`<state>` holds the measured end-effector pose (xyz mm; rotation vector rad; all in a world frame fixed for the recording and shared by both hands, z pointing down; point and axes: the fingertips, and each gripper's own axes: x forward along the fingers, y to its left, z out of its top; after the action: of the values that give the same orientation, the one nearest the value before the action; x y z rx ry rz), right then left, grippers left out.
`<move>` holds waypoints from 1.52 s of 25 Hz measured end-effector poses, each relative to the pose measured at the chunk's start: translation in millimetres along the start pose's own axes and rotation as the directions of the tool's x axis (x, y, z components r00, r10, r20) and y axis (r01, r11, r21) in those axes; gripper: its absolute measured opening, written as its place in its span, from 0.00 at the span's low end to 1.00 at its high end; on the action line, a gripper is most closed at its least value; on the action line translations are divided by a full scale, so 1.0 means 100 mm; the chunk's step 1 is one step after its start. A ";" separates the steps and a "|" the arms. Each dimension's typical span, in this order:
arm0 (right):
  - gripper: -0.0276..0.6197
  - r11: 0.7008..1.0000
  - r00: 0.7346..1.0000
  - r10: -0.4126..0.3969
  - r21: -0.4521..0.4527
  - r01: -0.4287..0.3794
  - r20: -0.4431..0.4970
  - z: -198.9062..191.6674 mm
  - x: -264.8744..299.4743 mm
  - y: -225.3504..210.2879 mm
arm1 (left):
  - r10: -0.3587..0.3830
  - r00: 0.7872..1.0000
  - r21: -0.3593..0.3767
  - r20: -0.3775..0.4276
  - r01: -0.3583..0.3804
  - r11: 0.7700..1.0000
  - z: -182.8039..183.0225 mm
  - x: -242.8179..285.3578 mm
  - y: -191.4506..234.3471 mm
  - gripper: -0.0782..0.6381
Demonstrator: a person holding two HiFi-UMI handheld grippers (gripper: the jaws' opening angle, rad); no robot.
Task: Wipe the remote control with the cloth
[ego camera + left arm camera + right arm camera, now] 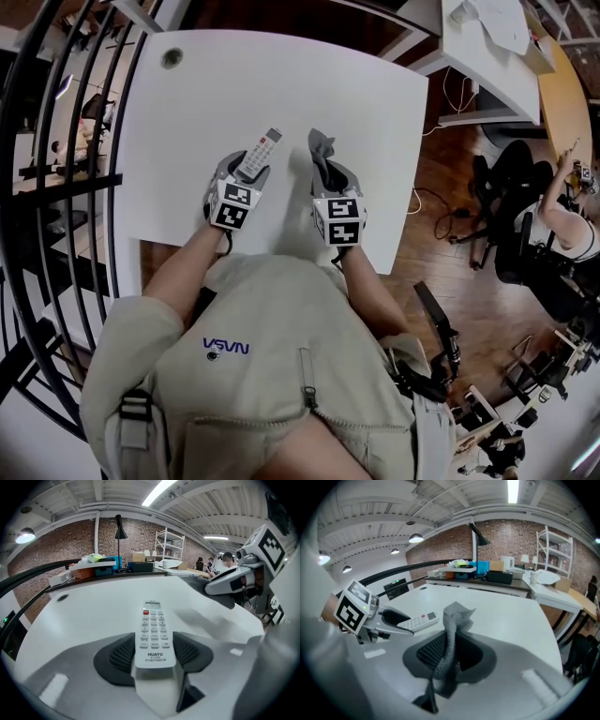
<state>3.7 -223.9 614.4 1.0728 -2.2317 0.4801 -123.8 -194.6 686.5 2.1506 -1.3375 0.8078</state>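
Observation:
A white remote control with a red button sticks out forward from my left gripper. The jaws are shut on its lower end, their dark pads against both sides, and it is held above the white table. Just to its right, my right gripper is shut on a grey cloth, whose crumpled end stands up above the jaws. In the right gripper view the remote and the left gripper show at the left, apart from the cloth.
A round cable hole lies at the table's far left corner. A black railing runs along the left. The table's right edge drops to a wooden floor with cables, chairs and a seated person. Another desk with boxes stands behind.

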 end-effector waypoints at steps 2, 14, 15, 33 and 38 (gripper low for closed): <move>0.14 1.000 1.000 0.005 0.010 -0.005 0.020 0.05 -0.06 0.01 | -0.014 1.000 0.003 -0.006 0.014 1.000 0.00 0.01 -0.01 0.45; 0.14 1.000 0.990 0.014 -0.029 -0.010 0.140 0.46 -0.39 0.17 | 0.007 0.999 0.048 0.037 -0.009 0.999 0.23 -0.25 -0.11 0.45; 0.14 0.999 0.988 0.013 -0.034 -0.007 0.156 0.52 -0.44 0.18 | 0.006 0.998 0.064 0.057 -0.009 0.998 0.31 -0.32 -0.15 0.45; 0.13 0.952 0.905 -0.044 -0.258 0.167 0.424 1.67 -1.55 0.37 | -0.047 0.905 0.432 0.423 -0.156 0.888 1.64 -1.61 -0.97 0.45; 0.12 0.935 0.931 0.063 -0.348 0.071 0.360 1.62 -1.61 0.69 | -0.052 0.893 0.462 0.446 -0.180 0.868 1.67 -1.69 -1.04 0.45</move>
<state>-31.8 -179.2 382.7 1.0335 -2.5080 -0.1470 -49.7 -157.4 440.3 2.8454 -1.5590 0.7712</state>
